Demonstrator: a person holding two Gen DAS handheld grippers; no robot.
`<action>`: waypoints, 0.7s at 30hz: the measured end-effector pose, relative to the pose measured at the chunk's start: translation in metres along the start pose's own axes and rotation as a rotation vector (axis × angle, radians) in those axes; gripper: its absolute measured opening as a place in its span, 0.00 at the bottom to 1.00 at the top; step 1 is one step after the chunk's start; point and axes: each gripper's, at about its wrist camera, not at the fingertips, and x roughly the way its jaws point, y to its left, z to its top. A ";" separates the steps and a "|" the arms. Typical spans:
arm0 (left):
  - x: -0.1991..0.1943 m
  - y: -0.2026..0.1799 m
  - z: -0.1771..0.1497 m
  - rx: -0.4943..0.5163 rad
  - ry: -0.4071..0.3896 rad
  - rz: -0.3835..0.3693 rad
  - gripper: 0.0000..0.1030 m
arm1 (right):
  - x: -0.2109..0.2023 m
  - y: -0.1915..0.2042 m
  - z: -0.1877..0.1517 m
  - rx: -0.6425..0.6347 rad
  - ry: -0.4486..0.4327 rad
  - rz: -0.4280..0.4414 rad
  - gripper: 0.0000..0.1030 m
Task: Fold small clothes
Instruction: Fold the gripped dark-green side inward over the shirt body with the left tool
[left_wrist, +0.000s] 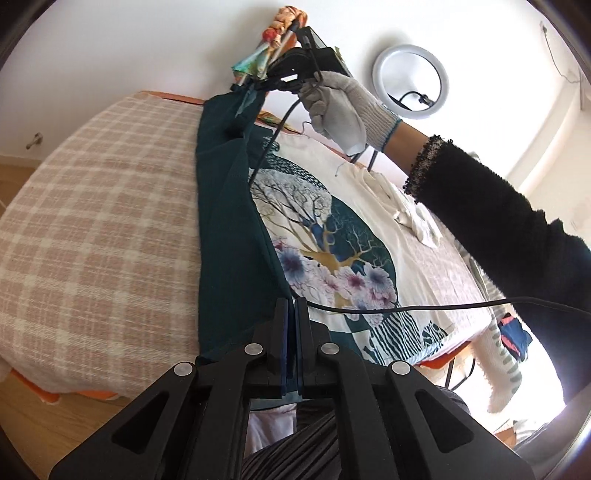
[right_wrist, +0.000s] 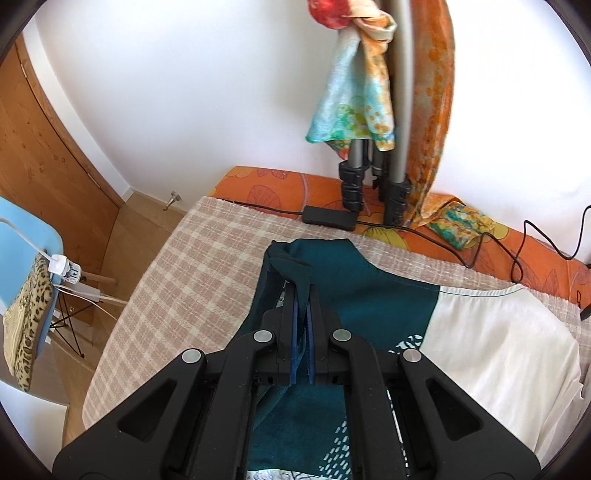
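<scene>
Left gripper (left_wrist: 291, 306) clamped on the shirt's (left_wrist: 332, 236) teal edge, right gripper (right_wrist: 302, 291) pinching its teal sleeve (right_wrist: 295, 266), lifted above the checked blanket (left_wrist: 99, 236)

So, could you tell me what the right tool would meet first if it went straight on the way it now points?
Probably the checked beige blanket just past the dark teal fabric edge that the right tool is shut on; depth is unclear.

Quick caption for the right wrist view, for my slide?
Right hand-held gripper pinching the teal edge of the printed shirt over the checked blanket.
</scene>
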 end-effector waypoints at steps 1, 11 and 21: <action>0.010 -0.006 0.001 0.023 0.026 -0.016 0.02 | -0.001 -0.012 -0.003 0.011 0.004 -0.025 0.05; 0.053 -0.043 -0.002 0.113 0.206 -0.169 0.17 | -0.015 -0.084 -0.027 0.033 0.022 -0.275 0.67; 0.016 -0.030 -0.009 0.091 0.164 -0.117 0.17 | -0.081 -0.080 -0.055 -0.046 -0.016 -0.167 0.67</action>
